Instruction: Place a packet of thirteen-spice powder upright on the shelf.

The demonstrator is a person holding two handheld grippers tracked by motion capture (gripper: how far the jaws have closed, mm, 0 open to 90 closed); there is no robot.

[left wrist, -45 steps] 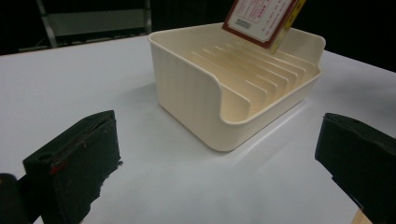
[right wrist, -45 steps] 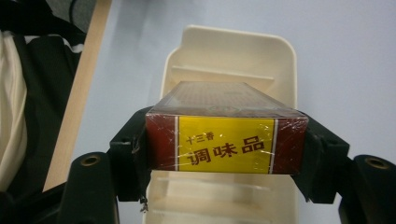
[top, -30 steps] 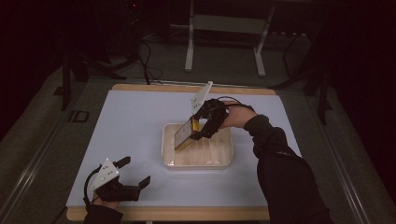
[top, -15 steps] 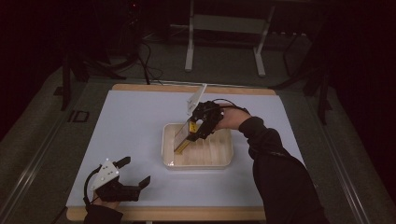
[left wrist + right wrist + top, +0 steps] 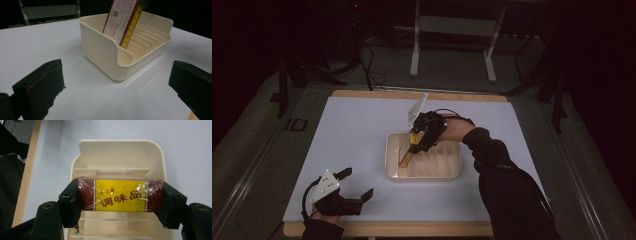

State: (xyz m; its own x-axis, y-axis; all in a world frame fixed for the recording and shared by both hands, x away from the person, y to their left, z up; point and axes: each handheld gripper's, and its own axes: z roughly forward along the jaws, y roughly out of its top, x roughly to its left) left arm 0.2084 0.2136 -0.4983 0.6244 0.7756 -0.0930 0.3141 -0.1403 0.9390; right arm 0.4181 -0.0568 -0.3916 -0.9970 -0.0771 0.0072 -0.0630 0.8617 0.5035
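Right now the right gripper [image 5: 414, 145] is clamped on a flat packet [image 5: 120, 195], red-brown at its ends with a yellow label in the middle and wrapped in clear film. Its two black jaws press on the packet's short ends. In the high view the packet [image 5: 408, 149] stands tilted, its lower edge down inside the left part of a cream ribbed rack [image 5: 452, 172], which sits near the middle of the white counter [image 5: 357, 135]. From the left gripper view, the packet [image 5: 122, 21] leans in one of the slots close to the rack's [image 5: 105, 53] end wall, its printed side facing that wall and its yellow edge showing beside it. The person's right hand [image 5: 457, 129] and dark sleeve reach in from the right.

The left gripper [image 5: 357, 187] rests at the near left corner of the counter, well apart from the rack, with its jaws spread wide and nothing between them; they point toward the rack.
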